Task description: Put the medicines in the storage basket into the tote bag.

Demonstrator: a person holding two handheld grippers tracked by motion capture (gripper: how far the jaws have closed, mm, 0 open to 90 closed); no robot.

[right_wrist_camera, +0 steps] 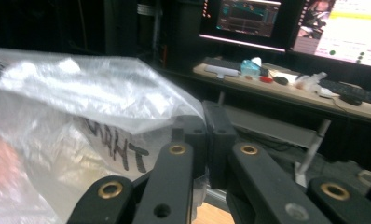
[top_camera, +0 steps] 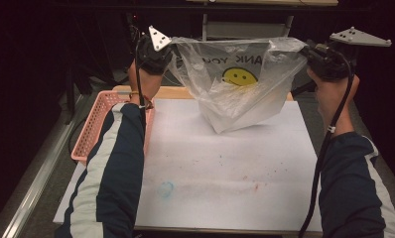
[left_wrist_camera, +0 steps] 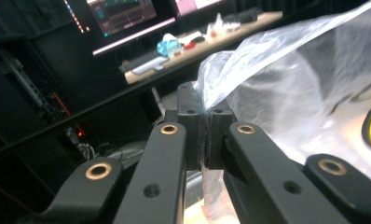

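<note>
A clear plastic bag [top_camera: 237, 84] with a yellow smiley face and black lettering hangs stretched in the air above the far part of the white table mat [top_camera: 225, 168]. My left gripper [top_camera: 171, 49] is shut on the bag's left top edge, and in the left gripper view the film [left_wrist_camera: 286, 79] is pinched between the closed jaws of that gripper [left_wrist_camera: 204, 135]. My right gripper [top_camera: 304, 50] is shut on the bag's right top edge; in the right gripper view the bag [right_wrist_camera: 81, 112] spreads left from the gripper's [right_wrist_camera: 206, 140] closed jaws.
A pink plastic basket [top_camera: 94, 124] stands at the table's left edge, partly under the left sleeve. A wooden board edge [top_camera: 170, 92] lies behind the mat. Beyond the table a desk [right_wrist_camera: 286, 88] carries monitors and small items.
</note>
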